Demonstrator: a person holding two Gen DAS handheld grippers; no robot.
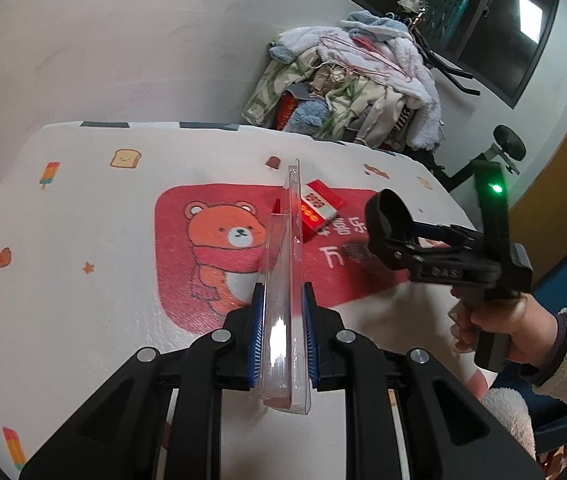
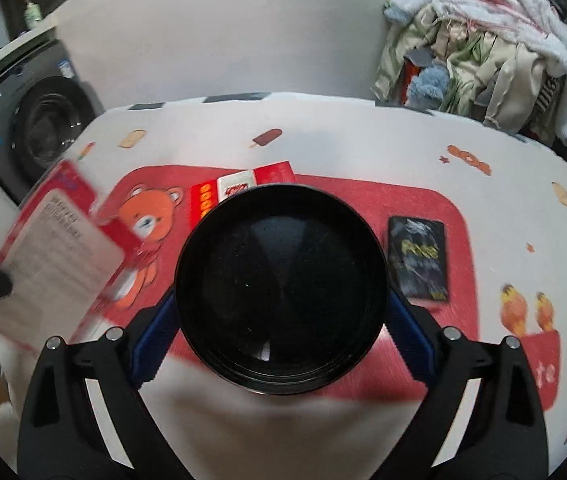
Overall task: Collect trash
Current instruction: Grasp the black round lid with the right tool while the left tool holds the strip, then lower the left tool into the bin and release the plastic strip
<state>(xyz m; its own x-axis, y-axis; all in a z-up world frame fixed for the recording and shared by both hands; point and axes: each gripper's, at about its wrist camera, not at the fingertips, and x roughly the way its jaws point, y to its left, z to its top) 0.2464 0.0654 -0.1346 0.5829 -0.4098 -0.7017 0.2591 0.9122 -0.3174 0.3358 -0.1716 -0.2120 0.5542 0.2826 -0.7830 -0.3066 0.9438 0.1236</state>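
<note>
Left gripper point(image 1: 282, 344) pinches the clear plastic package point(image 1: 285, 280) edge-on, light, slick, flexing, while the right gripper point(image 2: 283, 316), spread wide, clasps the rigid black bowl point(image 2: 281, 286) across its rim.

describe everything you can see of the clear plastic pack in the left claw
The clear pack is thin, stiff, glossy plastic packaging, seen edge-on from the left wrist. From the right wrist its flat face shows a red card insert with blurred print. It stands upright, off the table, clamped near its lower end between the left claw's blue pads. Nothing else touches it.
</note>
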